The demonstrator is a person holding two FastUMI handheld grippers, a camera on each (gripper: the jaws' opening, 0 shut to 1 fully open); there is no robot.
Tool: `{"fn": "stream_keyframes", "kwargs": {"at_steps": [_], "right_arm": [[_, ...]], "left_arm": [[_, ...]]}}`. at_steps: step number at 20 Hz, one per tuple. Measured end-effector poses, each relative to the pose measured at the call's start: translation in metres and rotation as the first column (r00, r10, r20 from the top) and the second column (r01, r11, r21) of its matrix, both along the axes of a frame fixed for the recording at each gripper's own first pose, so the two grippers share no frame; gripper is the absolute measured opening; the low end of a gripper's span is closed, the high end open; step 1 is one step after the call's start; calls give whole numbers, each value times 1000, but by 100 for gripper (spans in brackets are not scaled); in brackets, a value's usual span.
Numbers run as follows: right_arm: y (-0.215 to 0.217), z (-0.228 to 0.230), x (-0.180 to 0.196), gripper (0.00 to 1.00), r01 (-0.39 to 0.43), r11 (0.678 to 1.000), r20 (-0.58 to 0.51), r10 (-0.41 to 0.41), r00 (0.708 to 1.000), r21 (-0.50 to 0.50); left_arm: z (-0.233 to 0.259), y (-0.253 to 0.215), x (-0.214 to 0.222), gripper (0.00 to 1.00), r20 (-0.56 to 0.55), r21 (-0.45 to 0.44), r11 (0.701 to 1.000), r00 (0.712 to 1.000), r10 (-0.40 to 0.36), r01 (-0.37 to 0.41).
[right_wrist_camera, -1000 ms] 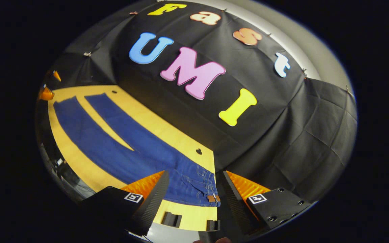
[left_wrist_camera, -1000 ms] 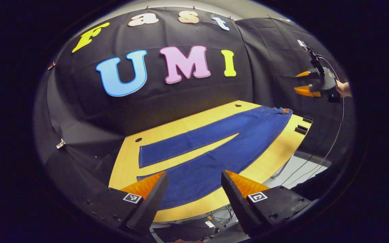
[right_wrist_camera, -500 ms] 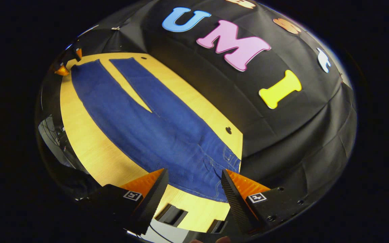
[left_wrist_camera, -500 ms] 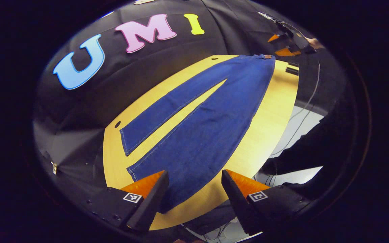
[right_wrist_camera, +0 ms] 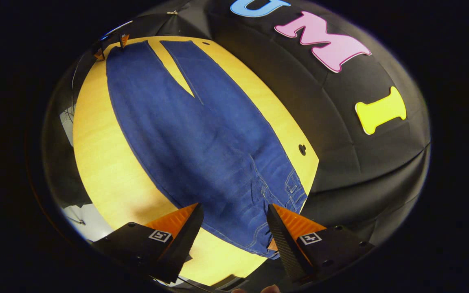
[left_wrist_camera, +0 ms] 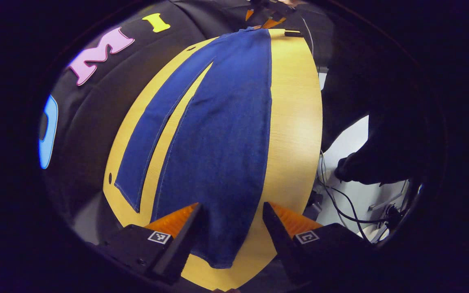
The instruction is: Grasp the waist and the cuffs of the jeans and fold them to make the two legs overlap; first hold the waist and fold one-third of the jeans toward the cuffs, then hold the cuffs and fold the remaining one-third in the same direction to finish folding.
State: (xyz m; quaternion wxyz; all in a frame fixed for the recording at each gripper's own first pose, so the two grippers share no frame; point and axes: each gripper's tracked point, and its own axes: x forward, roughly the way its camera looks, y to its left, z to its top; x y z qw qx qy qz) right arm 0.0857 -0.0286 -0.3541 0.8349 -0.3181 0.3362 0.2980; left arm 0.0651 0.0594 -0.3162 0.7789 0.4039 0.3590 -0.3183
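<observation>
Jeans [left_wrist_camera: 218, 134] deep blue denim, lighter stitched seams; table [left_wrist_camera: 295, 122] pale yellow wood grain; booth wall [right_wrist_camera: 348, 162] black.

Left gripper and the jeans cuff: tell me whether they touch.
Cannot tell. In the left gripper view the open left gripper straddles the cuff of the jeans, but the height above the cloth is not readable.

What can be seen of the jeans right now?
The jeans are dark blue denim, spread flat and unfolded on the light wooden table. The two legs lie apart in a narrow V, with bare table showing between them. Light stitching runs along the seams, and pockets and belt loops show at the waist. The left gripper hangs open over the near leg's cuff end, and the right gripper hangs open over the waist. Neither grips the fabric.
</observation>
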Motion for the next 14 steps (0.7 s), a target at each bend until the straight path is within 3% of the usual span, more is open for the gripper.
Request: {"fn": "stream_keyframes", "kwargs": {"at_steps": [2,5,10,14], "right_arm": [[-8,-11,4,97,2,1000,-24,-2,1000,-16],[-16,-28,2,97,-89,993,-50,86,995,-71],[-30,-49,-28,94,-301,938,-91,289,953,-172],[-41,-76,-33,97,-353,910,-148,327,933,-217]], "left_arm": [[-3,2,9,95,-30,-28,999,999,31,-32],[-4,8,18,95,-84,-70,995,994,67,-73],[-3,2,18,96,-81,-33,999,997,9,-12],[-2,3,16,96,-104,-10,1000,995,-10,9]]}}
